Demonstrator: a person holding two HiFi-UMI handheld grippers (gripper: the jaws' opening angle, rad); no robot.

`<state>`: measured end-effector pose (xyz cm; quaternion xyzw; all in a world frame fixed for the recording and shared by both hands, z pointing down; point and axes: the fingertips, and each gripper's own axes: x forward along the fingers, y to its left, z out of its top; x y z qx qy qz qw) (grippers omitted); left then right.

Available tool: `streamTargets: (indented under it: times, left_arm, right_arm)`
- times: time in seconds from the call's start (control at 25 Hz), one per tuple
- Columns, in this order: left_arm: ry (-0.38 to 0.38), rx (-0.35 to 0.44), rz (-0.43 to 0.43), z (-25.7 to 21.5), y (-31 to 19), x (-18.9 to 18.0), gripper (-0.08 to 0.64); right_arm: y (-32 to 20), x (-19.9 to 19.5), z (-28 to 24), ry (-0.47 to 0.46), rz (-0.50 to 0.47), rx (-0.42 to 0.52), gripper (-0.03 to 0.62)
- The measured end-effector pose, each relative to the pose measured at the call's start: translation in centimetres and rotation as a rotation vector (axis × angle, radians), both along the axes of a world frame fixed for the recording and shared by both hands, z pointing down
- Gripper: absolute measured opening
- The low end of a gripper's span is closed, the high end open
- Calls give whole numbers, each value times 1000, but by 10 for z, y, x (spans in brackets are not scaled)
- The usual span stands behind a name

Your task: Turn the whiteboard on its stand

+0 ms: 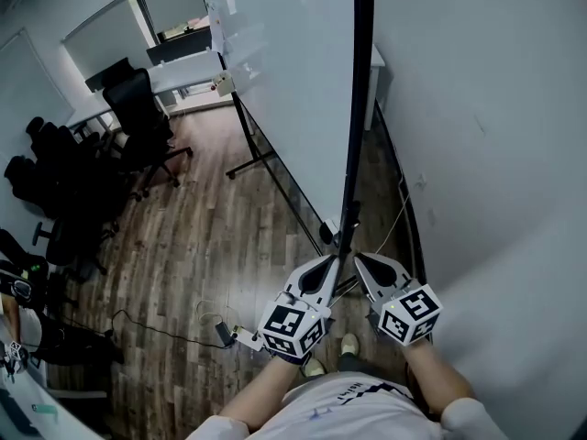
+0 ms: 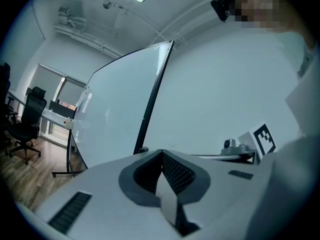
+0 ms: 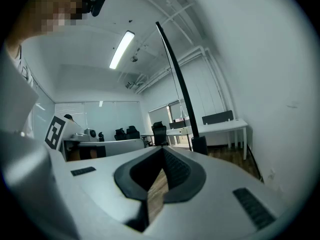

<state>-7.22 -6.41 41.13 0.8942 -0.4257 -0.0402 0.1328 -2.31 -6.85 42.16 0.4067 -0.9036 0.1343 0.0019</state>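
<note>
My left gripper (image 1: 332,262), white plastic with a marker cube at its back, is clenched shut on nothing, its two tips pressed together. My right gripper (image 1: 363,260), of the same make, is clenched just as tight and just as empty. They lie level, one on each side of the near upright edge of the tall white whiteboard in its black frame (image 1: 293,90), close to its lower corner. I cannot tell whether either tip touches the frame.

The whiteboard stands edge-on to me. Its writing face is on my left gripper's side, and a plain white wall (image 1: 477,108) is close on my right gripper's side. Below the board is its black metal stand (image 1: 249,161), with a foot reaching out over the brown wood-plank floor (image 1: 211,236). On the board's face side, a thin black cable (image 1: 156,328) trails across the planks. Farther off on that side is a cluster of black office chairs (image 1: 138,117), and beyond the board's far end a long white desk (image 1: 183,71).
</note>
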Motion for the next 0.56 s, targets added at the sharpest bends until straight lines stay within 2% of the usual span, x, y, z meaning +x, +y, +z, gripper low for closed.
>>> streamTargets:
  times: [0.56]
  left_arm:
    - [-4, -1, 0, 4, -1, -6, 12]
  right_arm:
    - [-1, -6, 4, 23, 7, 2, 12]
